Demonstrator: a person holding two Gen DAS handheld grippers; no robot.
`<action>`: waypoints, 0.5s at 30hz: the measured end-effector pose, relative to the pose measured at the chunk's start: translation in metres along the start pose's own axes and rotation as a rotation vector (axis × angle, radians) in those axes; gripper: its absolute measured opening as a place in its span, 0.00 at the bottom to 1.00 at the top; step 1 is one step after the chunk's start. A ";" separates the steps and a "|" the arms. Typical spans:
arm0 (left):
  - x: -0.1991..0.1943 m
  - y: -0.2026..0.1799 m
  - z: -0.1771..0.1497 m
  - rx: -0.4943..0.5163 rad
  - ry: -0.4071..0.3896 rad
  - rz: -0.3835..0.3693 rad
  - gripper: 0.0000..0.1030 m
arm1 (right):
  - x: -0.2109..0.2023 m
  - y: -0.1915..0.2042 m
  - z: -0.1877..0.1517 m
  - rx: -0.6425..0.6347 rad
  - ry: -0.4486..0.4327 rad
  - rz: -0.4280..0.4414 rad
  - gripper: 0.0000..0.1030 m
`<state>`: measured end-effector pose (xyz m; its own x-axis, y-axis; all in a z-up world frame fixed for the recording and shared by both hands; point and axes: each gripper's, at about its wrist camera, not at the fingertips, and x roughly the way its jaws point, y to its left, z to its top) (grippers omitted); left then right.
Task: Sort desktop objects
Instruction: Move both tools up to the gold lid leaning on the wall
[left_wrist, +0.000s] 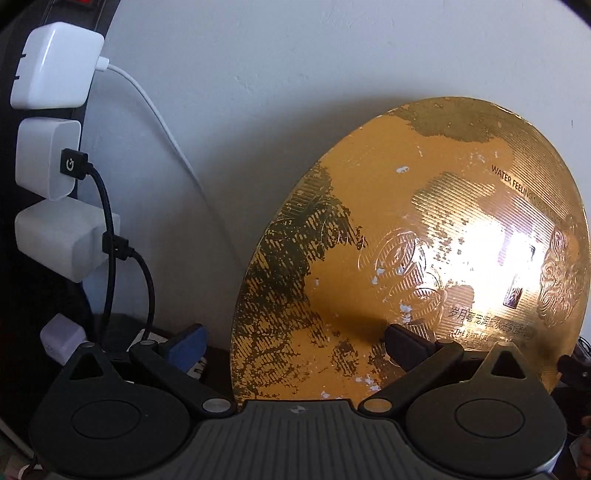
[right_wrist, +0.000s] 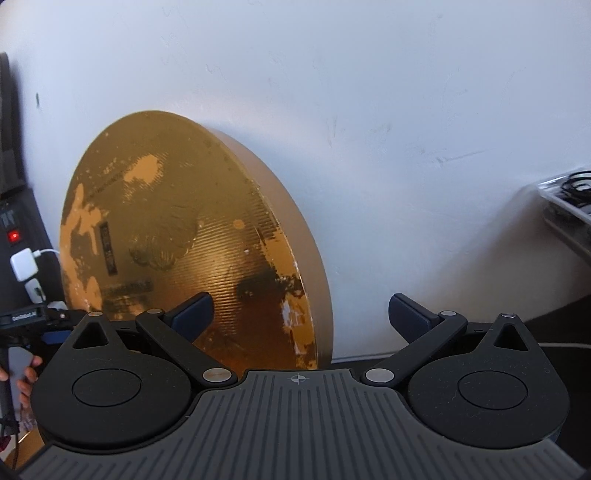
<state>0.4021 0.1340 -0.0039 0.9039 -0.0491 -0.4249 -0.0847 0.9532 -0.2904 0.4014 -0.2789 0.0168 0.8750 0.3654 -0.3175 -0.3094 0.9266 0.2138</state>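
A large round gold box (left_wrist: 406, 251) with worn foil and printed text stands on edge, leaning against the white wall. It also shows in the right wrist view (right_wrist: 192, 243), where its thick tan rim (right_wrist: 295, 236) is visible. My left gripper (left_wrist: 295, 343) is open and empty, its fingers spread in front of the box's lower left part. My right gripper (right_wrist: 299, 317) is open and empty, facing the box's lower right edge. The left gripper's body (right_wrist: 26, 317) shows at the far left of the right wrist view.
A black power strip (left_wrist: 7, 184) stands at the left with several white chargers (left_wrist: 55, 66) and black cables (left_wrist: 107, 229) plugged in. A white cable (left_wrist: 155, 118) runs down behind the box. A clear tray (right_wrist: 565, 206) holding cables sits at the right.
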 end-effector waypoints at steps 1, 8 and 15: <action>0.000 0.000 0.000 0.009 -0.007 -0.006 1.00 | 0.004 0.000 0.000 -0.005 0.005 0.008 1.00; 0.005 0.004 -0.004 -0.022 -0.043 -0.090 1.00 | 0.017 0.005 -0.004 -0.054 0.005 0.056 1.00; 0.010 0.000 -0.005 -0.037 -0.061 -0.124 1.00 | 0.024 0.007 -0.006 -0.067 -0.007 0.107 1.00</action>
<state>0.4095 0.1320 -0.0125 0.9320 -0.1470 -0.3313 0.0153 0.9292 -0.3693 0.4175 -0.2629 0.0051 0.8381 0.4622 -0.2896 -0.4250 0.8862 0.1843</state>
